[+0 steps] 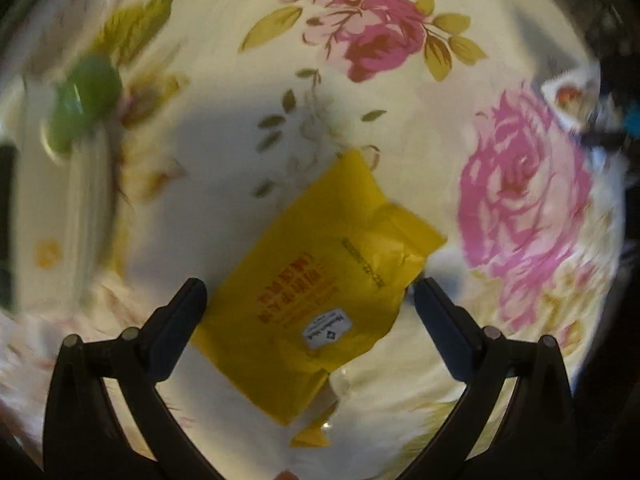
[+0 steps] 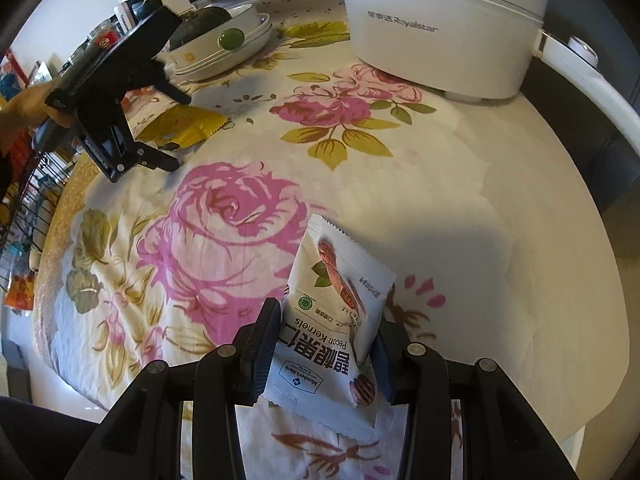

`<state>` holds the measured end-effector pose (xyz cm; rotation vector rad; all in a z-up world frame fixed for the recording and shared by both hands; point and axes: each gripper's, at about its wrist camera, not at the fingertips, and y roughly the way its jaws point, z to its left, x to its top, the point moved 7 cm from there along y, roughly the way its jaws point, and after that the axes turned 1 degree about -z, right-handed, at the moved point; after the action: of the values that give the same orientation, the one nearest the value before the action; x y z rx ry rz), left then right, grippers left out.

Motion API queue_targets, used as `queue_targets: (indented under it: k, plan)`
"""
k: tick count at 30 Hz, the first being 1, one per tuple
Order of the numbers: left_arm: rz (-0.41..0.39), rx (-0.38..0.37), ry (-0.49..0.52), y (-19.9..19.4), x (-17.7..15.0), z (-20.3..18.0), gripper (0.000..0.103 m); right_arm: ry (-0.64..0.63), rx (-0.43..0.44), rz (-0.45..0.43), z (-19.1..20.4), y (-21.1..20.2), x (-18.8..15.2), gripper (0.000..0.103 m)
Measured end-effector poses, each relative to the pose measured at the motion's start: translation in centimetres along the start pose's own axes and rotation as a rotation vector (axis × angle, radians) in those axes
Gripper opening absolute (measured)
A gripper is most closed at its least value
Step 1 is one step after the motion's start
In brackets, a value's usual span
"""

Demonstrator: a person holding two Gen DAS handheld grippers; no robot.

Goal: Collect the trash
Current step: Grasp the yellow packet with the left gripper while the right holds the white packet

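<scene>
On the flowered cloth of the tabletop (image 2: 460, 152) two snack packets lie well apart. Directly under the left tool (image 1: 310, 288) sits a yellow packet (image 1: 320, 292), flat on the cloth and turned at a slant, its printed side up with red lettering and a small white label. That tool's two black fingers stand wide, one at each side of the packet, released and with nothing clenched between them; whether the tips touch the wrapper I cannot tell. From the right wrist view the left tool (image 2: 172, 130) shows at the far left, held in a hand (image 2: 24, 108), with the yellow packet (image 2: 182, 124) between its fingers.

The right tool (image 2: 326, 344) is clenched on a white packet (image 2: 332, 332) marked Pecan Kernels, both pads pressing its sides so that the wrapper bows; its serrated top edge points away from the camera.

Farther back stands a white electric pot (image 2: 440, 28) with a long handle, and beside it a stack of white dishes (image 2: 236, 52) bearing a round green fruit (image 2: 233, 38). A wire rack (image 2: 28, 208) runs along the left edge
</scene>
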<state>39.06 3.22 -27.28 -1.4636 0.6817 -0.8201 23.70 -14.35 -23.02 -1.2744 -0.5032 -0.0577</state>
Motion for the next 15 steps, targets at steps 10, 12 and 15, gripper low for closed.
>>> queue_targets:
  k: [10,12,15]
  plan:
    - [-0.121,0.020,-0.205,-1.1,-1.5,-4.5,0.102,0.048,-0.007,0.016,0.4,-1.3,-1.1,0.043]
    - [-0.164,0.037,-0.299,-1.3,-1.9,-5.2,0.101,0.052,-0.013,0.020,0.6,-1.6,-1.7,0.043]
    - [-0.232,0.078,-0.422,-1.8,-2.5,-6.2,0.096,0.068,-0.024,0.021,0.7,-2.5,-2.8,0.043]
